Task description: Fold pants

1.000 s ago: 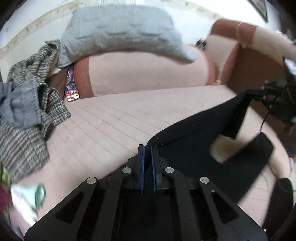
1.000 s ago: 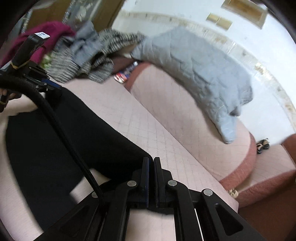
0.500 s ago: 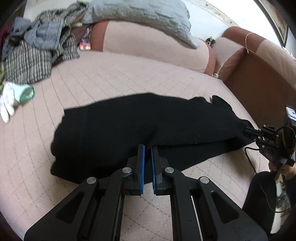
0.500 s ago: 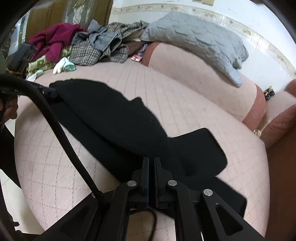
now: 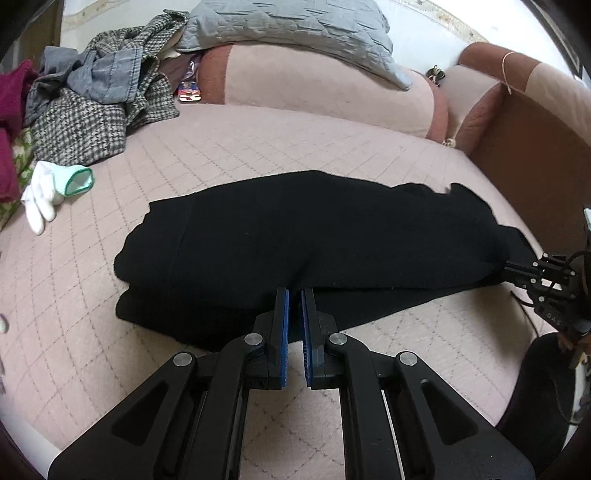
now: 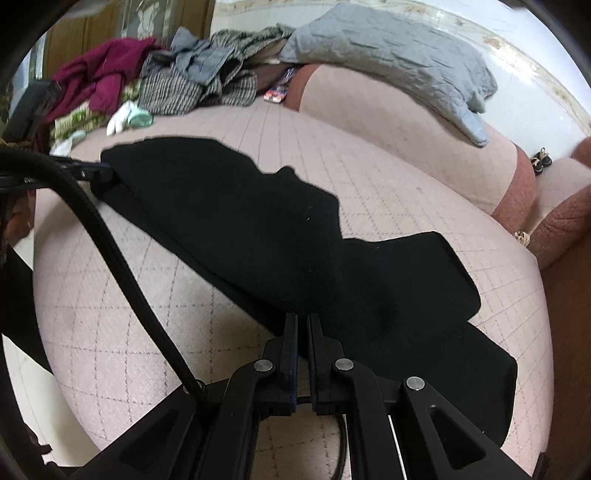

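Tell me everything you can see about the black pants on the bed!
The black pants look soft and thick, like knit or fleece. They lie along the pink quilted bed, one leg folded over the other, the top layer not quite lined up with the one beneath. The left gripper pinches the near edge towards the wider end, and the right gripper pinches the near edge towards the leg end. Both are shut on the cloth.

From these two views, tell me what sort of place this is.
Probably a lived-in home sitting room. Black pants lie on a pink quilted sofa seat; a grey quilted blanket drapes its backrest, and a heap of clothes sits at one end.
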{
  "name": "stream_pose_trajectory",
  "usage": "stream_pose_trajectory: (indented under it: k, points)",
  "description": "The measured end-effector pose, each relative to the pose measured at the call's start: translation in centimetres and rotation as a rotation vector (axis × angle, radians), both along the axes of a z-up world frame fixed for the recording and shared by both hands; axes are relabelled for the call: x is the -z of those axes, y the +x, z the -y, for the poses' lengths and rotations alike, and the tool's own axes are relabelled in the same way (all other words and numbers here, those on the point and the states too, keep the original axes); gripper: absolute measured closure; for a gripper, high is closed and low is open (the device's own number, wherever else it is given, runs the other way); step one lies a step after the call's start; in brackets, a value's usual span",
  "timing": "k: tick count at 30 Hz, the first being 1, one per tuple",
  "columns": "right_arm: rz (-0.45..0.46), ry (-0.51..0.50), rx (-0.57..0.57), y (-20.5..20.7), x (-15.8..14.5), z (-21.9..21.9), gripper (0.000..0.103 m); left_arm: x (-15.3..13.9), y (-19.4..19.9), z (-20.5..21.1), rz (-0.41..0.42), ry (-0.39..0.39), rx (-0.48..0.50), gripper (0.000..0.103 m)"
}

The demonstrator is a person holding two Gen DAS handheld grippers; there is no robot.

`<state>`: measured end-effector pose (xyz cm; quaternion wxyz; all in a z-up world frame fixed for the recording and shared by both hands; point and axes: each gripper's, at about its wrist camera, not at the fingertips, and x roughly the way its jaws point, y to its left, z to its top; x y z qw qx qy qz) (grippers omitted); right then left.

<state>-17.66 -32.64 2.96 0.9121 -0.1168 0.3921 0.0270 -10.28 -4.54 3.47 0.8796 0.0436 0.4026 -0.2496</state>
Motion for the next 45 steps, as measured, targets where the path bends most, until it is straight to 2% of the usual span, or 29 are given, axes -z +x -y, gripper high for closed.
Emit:
stream_pose_trajectory:
  k: [7,10,13,15,17,18,19,20,21,27,31,34,35,36,38,39,40,44,45]
  points:
    - [-0.04,0.043,0.047,0.5,0.5,0.5,0.099,0.6,-0.3,-0.6,-0.01,0.008,-0.031,0.098]
    - [-0.068,0.087,0.095,1.0,0.7,0.9,0.096,0.7,-0.5,-1.5,-0.053,-0.027,-0.044,0.098]
    - [0.0,0.137,0.112,-0.2,-0.6,0.4,0.081,0.9,-0.7,-3.3,-0.109,-0.12,-0.092,0.098]
    - [0.048,0.181,0.085,-1.0,-1.5,-0.3,0.06,0.9,-0.7,-4.5,-0.145,-0.177,-0.127,0.097]
    - [0.109,0.211,0.033,-1.4,-2.3,-1.7,0.056,0.6,-0.5,-5.1,-0.141,-0.206,-0.15,0.089]
    - [0.129,0.211,0.009,-1.4,-2.5,-2.4,0.056,0.3,-0.5,-5.4,-0.129,-0.224,-0.158,0.077]
    - [0.149,0.204,-0.015,-1.1,-2.7,-3.3,0.056,0.1,-0.4,-5.7,-0.118,-0.251,-0.165,0.06]
    - [0.158,0.199,-0.041,-0.4,-2.7,-4.4,0.056,-0.1,-0.4,-5.9,-0.114,-0.268,-0.169,0.051]
    - [0.156,0.2,-0.066,0.5,-2.6,-5.5,0.056,-0.3,-0.3,-6.1,-0.108,-0.298,-0.179,0.045]
    - [0.146,0.244,-0.16,4.7,-1.5,-10.5,0.056,0.2,1.9,-6.5,-0.124,-0.289,-0.254,0.045]
    - [0.099,0.186,-0.195,6.9,0.4,-13.2,0.056,0.8,3.4,-7.3,-0.141,-0.273,-0.329,0.045]
    - [0.112,0.137,-0.21,7.9,1.3,-13.8,0.056,0.8,4.5,-7.7,-0.124,-0.269,-0.387,0.045]
    - [0.106,0.131,-0.21,8.1,1.4,-13.8,0.059,0.9,4.8,-7.7,-0.128,-0.271,-0.395,0.045]
    - [0.099,0.13,-0.207,8.5,1.6,-13.7,0.074,1.0,5.1,-7.5,-0.14,-0.288,-0.392,0.045]
    - [0.098,0.152,-0.203,8.8,1.2,-13.4,0.092,1.2,5.4,-7.3,-0.146,-0.307,-0.38,0.049]
    - [0.105,0.162,-0.199,8.7,0.8,-13.3,0.096,1.0,5.1,-7.2,-0.134,-0.308,-0.376,0.063]
    - [0.112,0.171,-0.202,8.5,0.4,-13.3,0.098,0.5,4.6,-7.1,-0.11,-0.296,-0.372,0.075]
    - [0.154,0.238,-0.217,5.9,-1.7,-13.1,0.098,-1.5,2.5,-7.7,-0.017,-0.312,-0.334,0.076]
    - [0.157,0.251,-0.222,5.3,-1.9,-13.2,0.098,-1.5,1.9,-7.7,-0.002,-0.289,-0.327,0.076]
